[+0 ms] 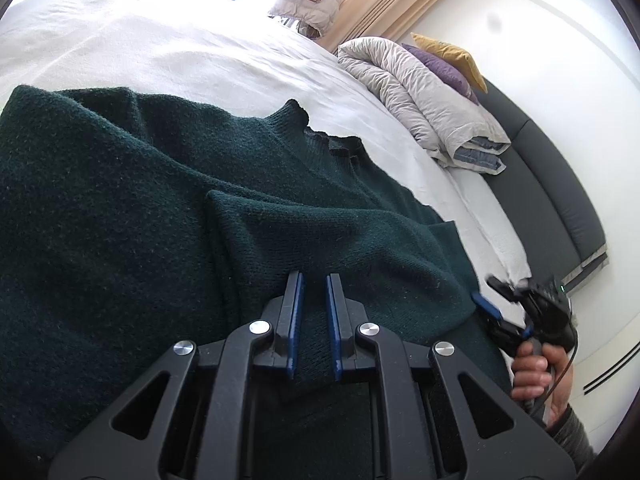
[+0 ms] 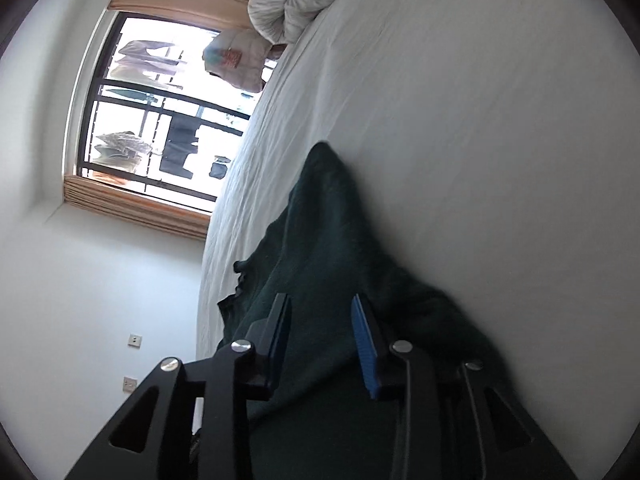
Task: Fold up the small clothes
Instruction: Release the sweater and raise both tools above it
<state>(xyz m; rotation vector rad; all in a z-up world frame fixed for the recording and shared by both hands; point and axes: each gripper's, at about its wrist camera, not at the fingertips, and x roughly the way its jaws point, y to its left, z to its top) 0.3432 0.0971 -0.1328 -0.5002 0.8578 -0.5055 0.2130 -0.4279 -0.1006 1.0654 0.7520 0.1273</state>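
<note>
- A wide bed covered in a white, lightly wrinkled sheet (image 1: pixel 168 52) is filling most of both views; its surface is lying flat and soft-looking.
- A window with dark bars (image 2: pixel 160 120) is letting in bright daylight, framed by a tan pleated curtain (image 2: pixel 140 208), and white walls are surrounding the room.
- A pale, puffy folded duvet (image 1: pixel 424 96) is sitting at the far end of the bed, with a purple cushion (image 1: pixel 444 68) and a mustard cushion (image 1: pixel 452 56) behind it, against a dark padded headboard (image 1: pixel 544 184).
- A dark green knitted sweater (image 1: pixel 140 208) is lying on the sheet, rumpled, its ribbed neckline showing and one layer folded over another.
- Bare sheet is stretching beyond the sweater toward the window and the duvet.
- The left gripper (image 1: pixel 314 284) is sitting over the sweater, its blue-padded fingers held narrowly apart with knit fabric running between them; whether they are pinching it cannot be told.
- The right gripper (image 2: pixel 320 308) is resting low at the sweater's edge, fingers spread wide over the fabric.
- In the left wrist view, a hand (image 1: pixel 536 372) is holding the right gripper's handle near the bed's edge.
</note>
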